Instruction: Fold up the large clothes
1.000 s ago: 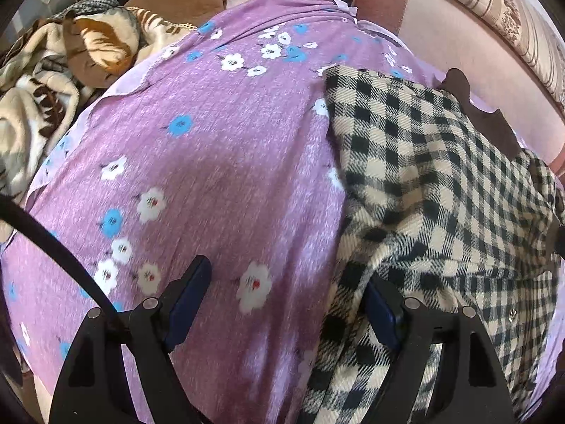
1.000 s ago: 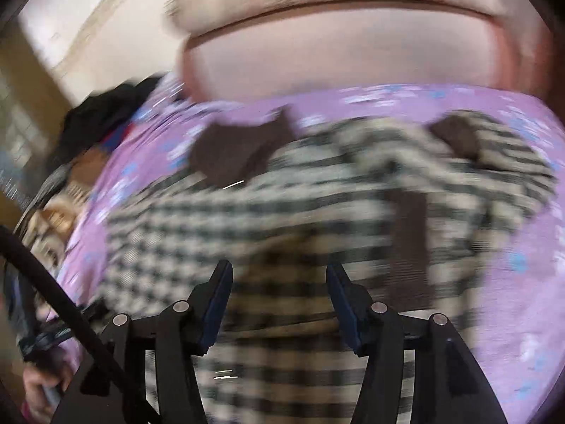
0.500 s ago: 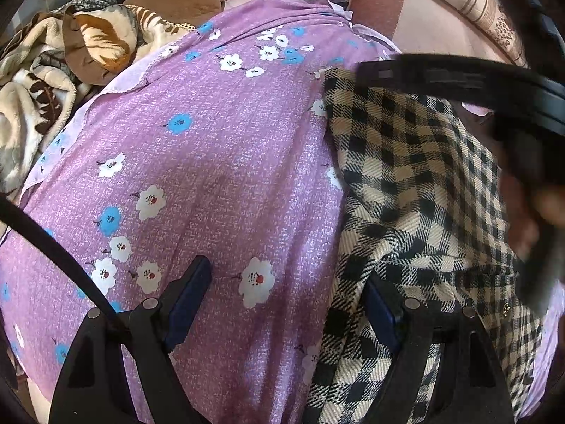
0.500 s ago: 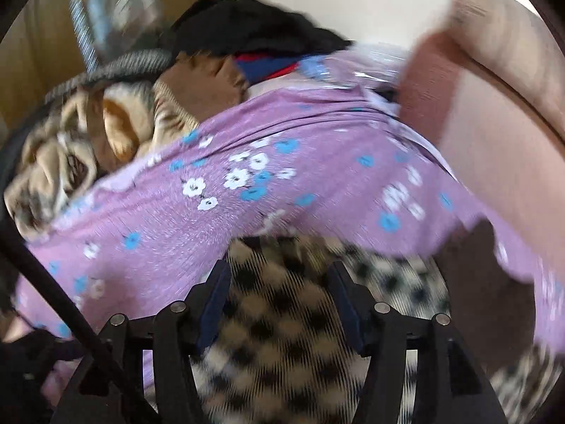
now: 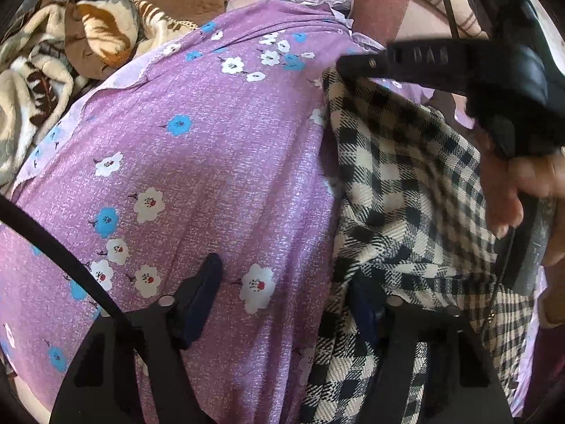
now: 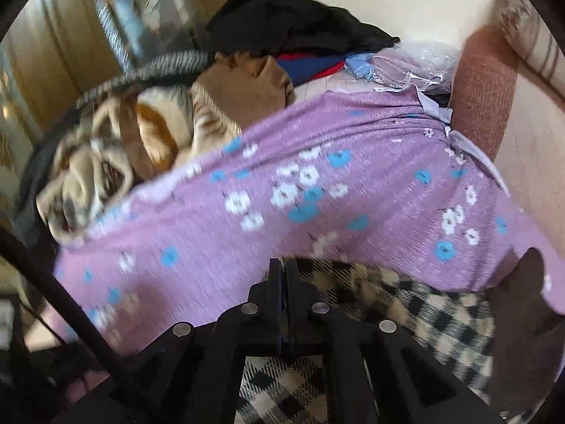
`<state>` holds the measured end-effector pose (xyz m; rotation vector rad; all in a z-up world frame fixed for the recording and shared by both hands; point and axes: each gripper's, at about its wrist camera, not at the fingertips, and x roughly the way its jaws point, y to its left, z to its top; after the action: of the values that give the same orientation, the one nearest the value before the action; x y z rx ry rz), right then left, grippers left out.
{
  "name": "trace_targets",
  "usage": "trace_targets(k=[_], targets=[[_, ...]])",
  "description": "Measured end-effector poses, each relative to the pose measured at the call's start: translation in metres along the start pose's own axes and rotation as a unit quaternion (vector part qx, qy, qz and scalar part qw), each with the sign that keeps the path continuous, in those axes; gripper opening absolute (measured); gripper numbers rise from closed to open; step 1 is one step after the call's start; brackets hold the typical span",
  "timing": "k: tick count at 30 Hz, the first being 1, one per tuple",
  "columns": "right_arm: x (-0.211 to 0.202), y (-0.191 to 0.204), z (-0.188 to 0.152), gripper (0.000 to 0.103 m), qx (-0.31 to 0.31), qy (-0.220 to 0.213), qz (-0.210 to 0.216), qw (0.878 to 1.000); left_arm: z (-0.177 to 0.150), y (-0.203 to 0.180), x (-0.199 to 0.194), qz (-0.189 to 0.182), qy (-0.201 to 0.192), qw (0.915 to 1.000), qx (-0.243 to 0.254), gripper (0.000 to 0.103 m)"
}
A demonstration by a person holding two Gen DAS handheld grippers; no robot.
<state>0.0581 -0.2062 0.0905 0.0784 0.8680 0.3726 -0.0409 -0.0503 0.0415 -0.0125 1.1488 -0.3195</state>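
Observation:
A black-and-cream checked garment (image 5: 399,190) lies on a purple flowered bed sheet (image 5: 197,162), on the right side. My left gripper (image 5: 286,289) is open, its right finger by the garment's near left edge, its left finger over the sheet. My right gripper (image 6: 283,271) is shut at the garment's far edge (image 6: 416,296); whether cloth sits between its fingers is hidden. In the left wrist view the right gripper (image 5: 356,65) reaches over the garment's far corner, held by a hand (image 5: 512,190).
A heap of beige and brown blankets (image 5: 53,56) and dark clothes (image 6: 289,24) lies at the far left of the bed. A pink headboard (image 6: 483,88) and striped pillow (image 5: 455,10) stand at the far right.
My right gripper swung from over the garment to its far edge and its fingers closed. My left gripper stayed open in the same place.

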Motion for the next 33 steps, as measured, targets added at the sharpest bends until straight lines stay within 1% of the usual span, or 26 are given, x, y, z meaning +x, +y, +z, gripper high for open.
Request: trace_targets(k=[2,4,7,9,10,11,12,13,14,15,16,18,19,20,21,22,23,24,25,26,28,30,31,33], targets=[[0.007,0.005,0.006,0.003,0.024,-0.01,0.018,1.0,0.001,0.006,-0.002,-0.007,0.001,0.9999,-0.013,0.058],[0.018,0.01,0.006,0.002,0.04,-0.01,0.027,0.999,0.002,0.013,-0.003,-0.016,0.003,0.9995,-0.028,0.056],[0.029,0.013,-0.002,0.002,0.048,0.002,0.01,0.999,0.003,0.016,-0.002,-0.023,0.01,0.999,-0.036,0.056],[0.02,0.007,-0.006,0.003,0.054,-0.006,0.0,0.999,0.002,0.013,-0.004,-0.018,0.011,0.9993,-0.03,0.056],[0.01,0.004,-0.009,0.012,0.061,-0.013,0.0,0.998,0.003,0.012,-0.005,-0.018,0.013,0.9993,-0.029,0.057],[-0.007,-0.001,-0.014,0.038,0.074,-0.019,0.006,0.997,0.003,0.013,-0.006,-0.019,0.014,0.9992,-0.031,0.058],[-0.026,-0.006,-0.024,0.048,0.089,-0.028,0.017,0.996,0.004,0.014,-0.007,-0.021,0.015,0.999,-0.035,0.061],[-0.049,-0.009,-0.04,0.052,0.098,-0.039,0.016,0.994,0.004,0.015,-0.01,-0.023,0.014,0.9988,-0.04,0.063],[-0.061,-0.011,-0.051,0.052,0.1,-0.039,0.002,0.994,0.003,0.016,-0.014,-0.025,0.011,0.9987,-0.043,0.064],[-0.074,-0.013,-0.07,0.052,0.105,-0.029,-0.024,0.994,0.003,0.015,-0.019,-0.03,0.006,0.9986,-0.043,0.064],[-0.078,-0.015,-0.083,0.052,0.11,-0.018,-0.033,0.993,0.003,0.013,-0.023,-0.031,0.002,0.9986,-0.042,0.064],[-0.072,-0.02,-0.115,0.051,0.126,0.013,-0.042,0.991,0.004,0.007,-0.032,-0.026,-0.011,0.9988,-0.041,0.064],[-0.061,-0.023,-0.127,0.05,0.137,0.034,-0.06,0.988,0.004,0.002,-0.036,-0.023,-0.02,0.9988,-0.038,0.065],[-0.051,-0.023,-0.137,0.05,0.148,0.038,-0.078,0.985,0.005,-0.003,-0.041,-0.014,-0.031,0.9988,-0.034,0.067],[-0.054,-0.017,-0.139,0.05,0.141,0.018,-0.091,0.986,0.003,-0.005,-0.047,-0.007,-0.04,0.9987,-0.032,0.07],[-0.057,-0.009,-0.137,0.05,0.129,0.021,-0.108,0.986,0.003,-0.007,-0.052,-0.001,-0.055,0.998,-0.031,0.074],[-0.059,-0.005,-0.136,0.05,0.124,0.033,-0.113,0.985,0.002,-0.01,-0.058,0.004,-0.074,0.9968,-0.032,0.077],[-0.067,-0.001,-0.136,0.05,0.124,0.041,-0.105,0.986,0.004,-0.011,-0.059,0.007,-0.082,0.9961,-0.031,0.08],[-0.079,0.002,-0.14,0.051,0.128,0.036,-0.094,0.987,0.005,-0.014,-0.06,0.007,-0.09,0.9956,-0.026,0.081],[-0.09,0.002,-0.145,0.057,0.13,0.03,-0.097,0.986,0.005,-0.017,-0.059,0.004,-0.094,0.9954,-0.02,0.081],[-0.113,-0.003,-0.156,0.064,0.135,0.023,-0.135,0.981,0.006,-0.026,-0.052,-0.006,-0.087,0.9962,-0.005,0.081],[-0.136,-0.019,-0.172,0.065,0.152,0.016,-0.177,0.972,0.007,-0.035,-0.044,-0.018,-0.078,0.9967,0.008,0.081],[-0.145,-0.029,-0.18,0.065,0.165,0.016,-0.188,0.968,0.006,-0.04,-0.04,-0.021,-0.076,0.9967,0.016,0.082],[-0.154,-0.057,-0.197,0.066,0.204,0.027,-0.211,0.956,0.006,-0.049,-0.027,-0.016,-0.059,0.9977,0.029,0.082]])
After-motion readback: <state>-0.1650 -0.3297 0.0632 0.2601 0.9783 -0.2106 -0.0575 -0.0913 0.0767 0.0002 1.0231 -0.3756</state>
